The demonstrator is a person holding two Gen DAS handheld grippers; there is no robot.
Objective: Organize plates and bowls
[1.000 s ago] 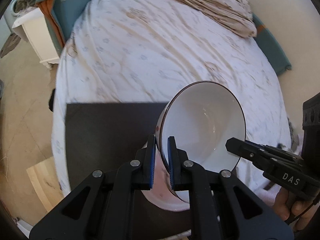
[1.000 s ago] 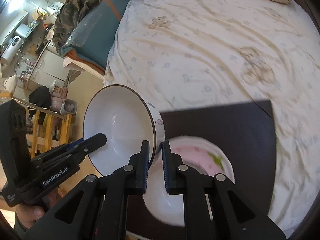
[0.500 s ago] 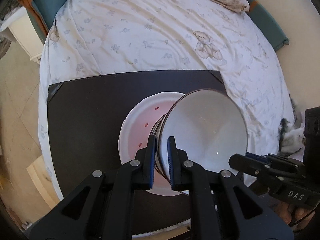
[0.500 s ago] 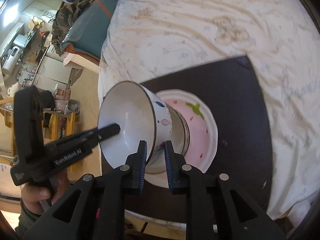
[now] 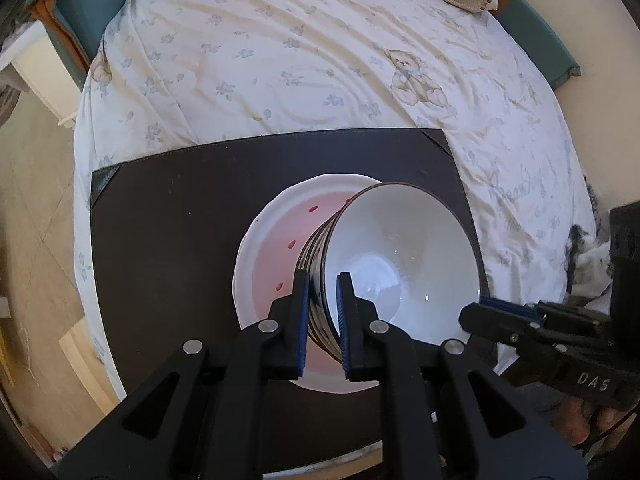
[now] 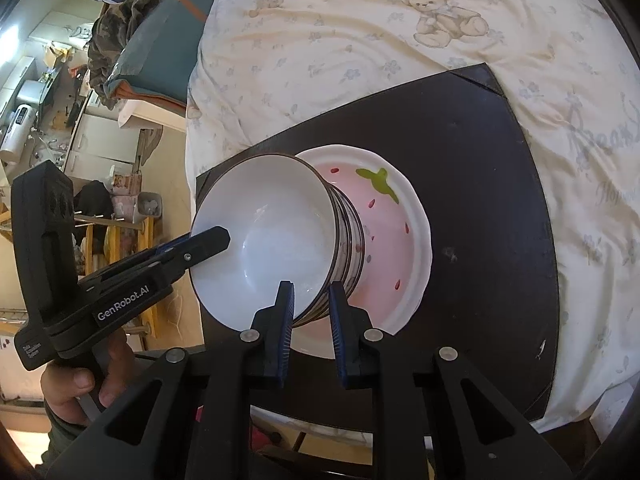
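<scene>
A white bowl with a dark rim (image 5: pixel 392 248) (image 6: pixel 272 224) sits tilted on top of a nest of striped bowls (image 6: pixel 352 236) (image 5: pixel 310 240). The nest stands on a pink strawberry plate (image 5: pixel 272 240) (image 6: pixel 400 240), which lies on a dark mat (image 5: pixel 168 220) (image 6: pixel 480 140). My left gripper (image 5: pixel 322 280) (image 6: pixel 224 236) is shut on the white bowl's rim. My right gripper (image 6: pixel 311 288) (image 5: pixel 468 314) straddles the opposite rim with its pads slack around it.
The mat lies on a bed with a teddy-bear sheet (image 5: pixel 320 60). A white bedside cabinet (image 5: pixel 36 76) and a teal pillow (image 6: pixel 160 52) stand at the bed's left side, with cluttered shelves (image 6: pixel 36 100) beyond. A person's hand (image 6: pixel 76 384) holds the left gripper.
Both grippers brought the white bowl down from above the mat onto the nest of bowls on the plate. The right gripper's jaws have widened around the rim.
</scene>
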